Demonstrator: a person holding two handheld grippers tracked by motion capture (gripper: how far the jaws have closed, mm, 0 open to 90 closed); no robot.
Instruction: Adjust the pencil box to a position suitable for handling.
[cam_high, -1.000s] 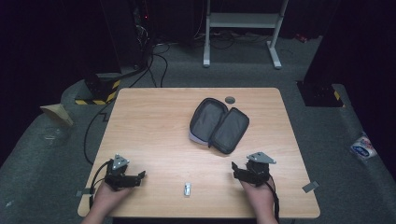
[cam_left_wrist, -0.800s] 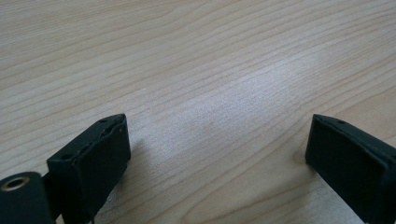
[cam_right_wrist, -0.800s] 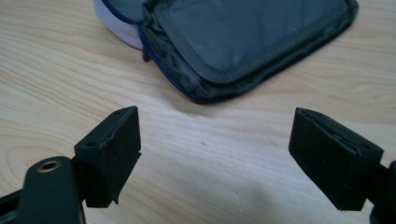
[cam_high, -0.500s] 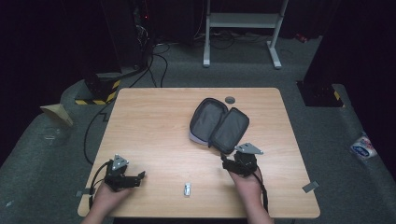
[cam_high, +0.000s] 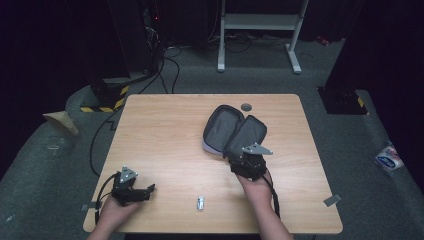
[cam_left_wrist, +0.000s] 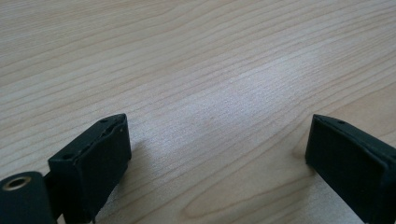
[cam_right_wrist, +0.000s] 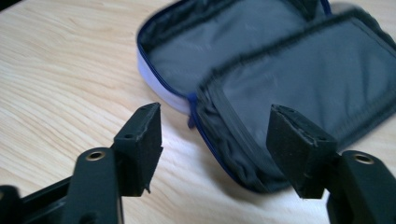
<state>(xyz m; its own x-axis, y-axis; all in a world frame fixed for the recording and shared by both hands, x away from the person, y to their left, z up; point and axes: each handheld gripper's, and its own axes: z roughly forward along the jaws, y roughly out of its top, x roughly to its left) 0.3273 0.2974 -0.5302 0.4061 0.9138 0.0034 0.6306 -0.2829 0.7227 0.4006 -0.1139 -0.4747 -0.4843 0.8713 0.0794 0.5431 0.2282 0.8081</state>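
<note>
My right gripper (cam_high: 236, 159) has its 2 jaws spread wide with nothing between them; in the right gripper view they frame the near corner of the open pouch (cam_right_wrist: 261, 79), hovering just short of its zip edge, though I cannot tell whether either jaw touches the fabric. My left gripper (cam_high: 145, 190) rests near the left front corner of the table (cam_high: 165, 130), jaws likewise wide apart and empty, with bare wood grain between them in the left gripper view. The pouch lies right of the table's centre, unzipped and folded flat into 2 dark-lined halves, pale outer shell showing at its near left edge. Its long axis runs from my right gripper diagonally away toward the far edge. A small round grey disc (cam_high: 245, 107) sits just beyond the pouch's far end. A small metallic item (cam_high: 200, 203) lies near the front edge between my 2 hands, well apart from the pouch.
</note>
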